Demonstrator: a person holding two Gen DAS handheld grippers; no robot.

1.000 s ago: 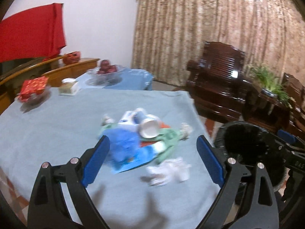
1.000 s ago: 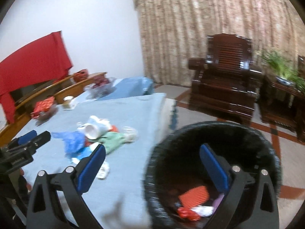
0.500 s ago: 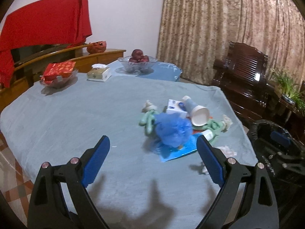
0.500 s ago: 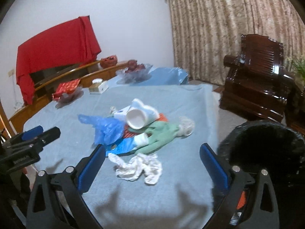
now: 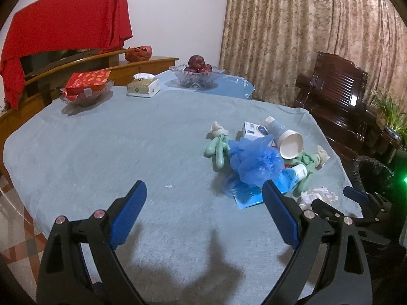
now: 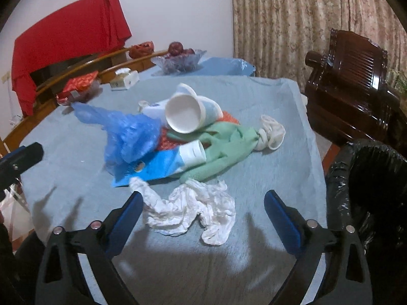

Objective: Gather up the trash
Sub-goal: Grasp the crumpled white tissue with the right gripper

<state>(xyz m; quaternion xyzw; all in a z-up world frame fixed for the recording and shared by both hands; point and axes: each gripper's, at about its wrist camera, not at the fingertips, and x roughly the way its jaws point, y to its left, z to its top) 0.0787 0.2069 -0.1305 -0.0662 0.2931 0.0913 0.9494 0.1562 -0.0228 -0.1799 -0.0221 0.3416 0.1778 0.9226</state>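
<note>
A pile of trash lies on the blue-grey tablecloth (image 5: 101,157): a crumpled blue plastic bag (image 5: 255,161) (image 6: 129,134), a white paper cup (image 5: 291,143) (image 6: 185,113) on its side, a green rubber glove (image 6: 221,150) (image 5: 217,150), a small white cup (image 6: 193,152) and a flat blue wrapper (image 6: 157,165). A crumpled white tissue (image 6: 193,208) (image 5: 318,195) lies nearest, just ahead of my right gripper (image 6: 203,213), which is open and empty above it. My left gripper (image 5: 203,211) is open and empty, left of the pile.
A black-lined trash bin (image 6: 368,185) (image 5: 374,175) stands off the table's right edge. At the far side are a glass fruit bowl (image 5: 197,76), a tissue box (image 5: 143,87) and a red box in a dish (image 5: 86,86). Dark wooden chair (image 6: 356,86) at right.
Both views swung left from the bin toward the table. My right gripper has come closer to the pile, now over the white tissue. The left view sits further left of the pile.
</note>
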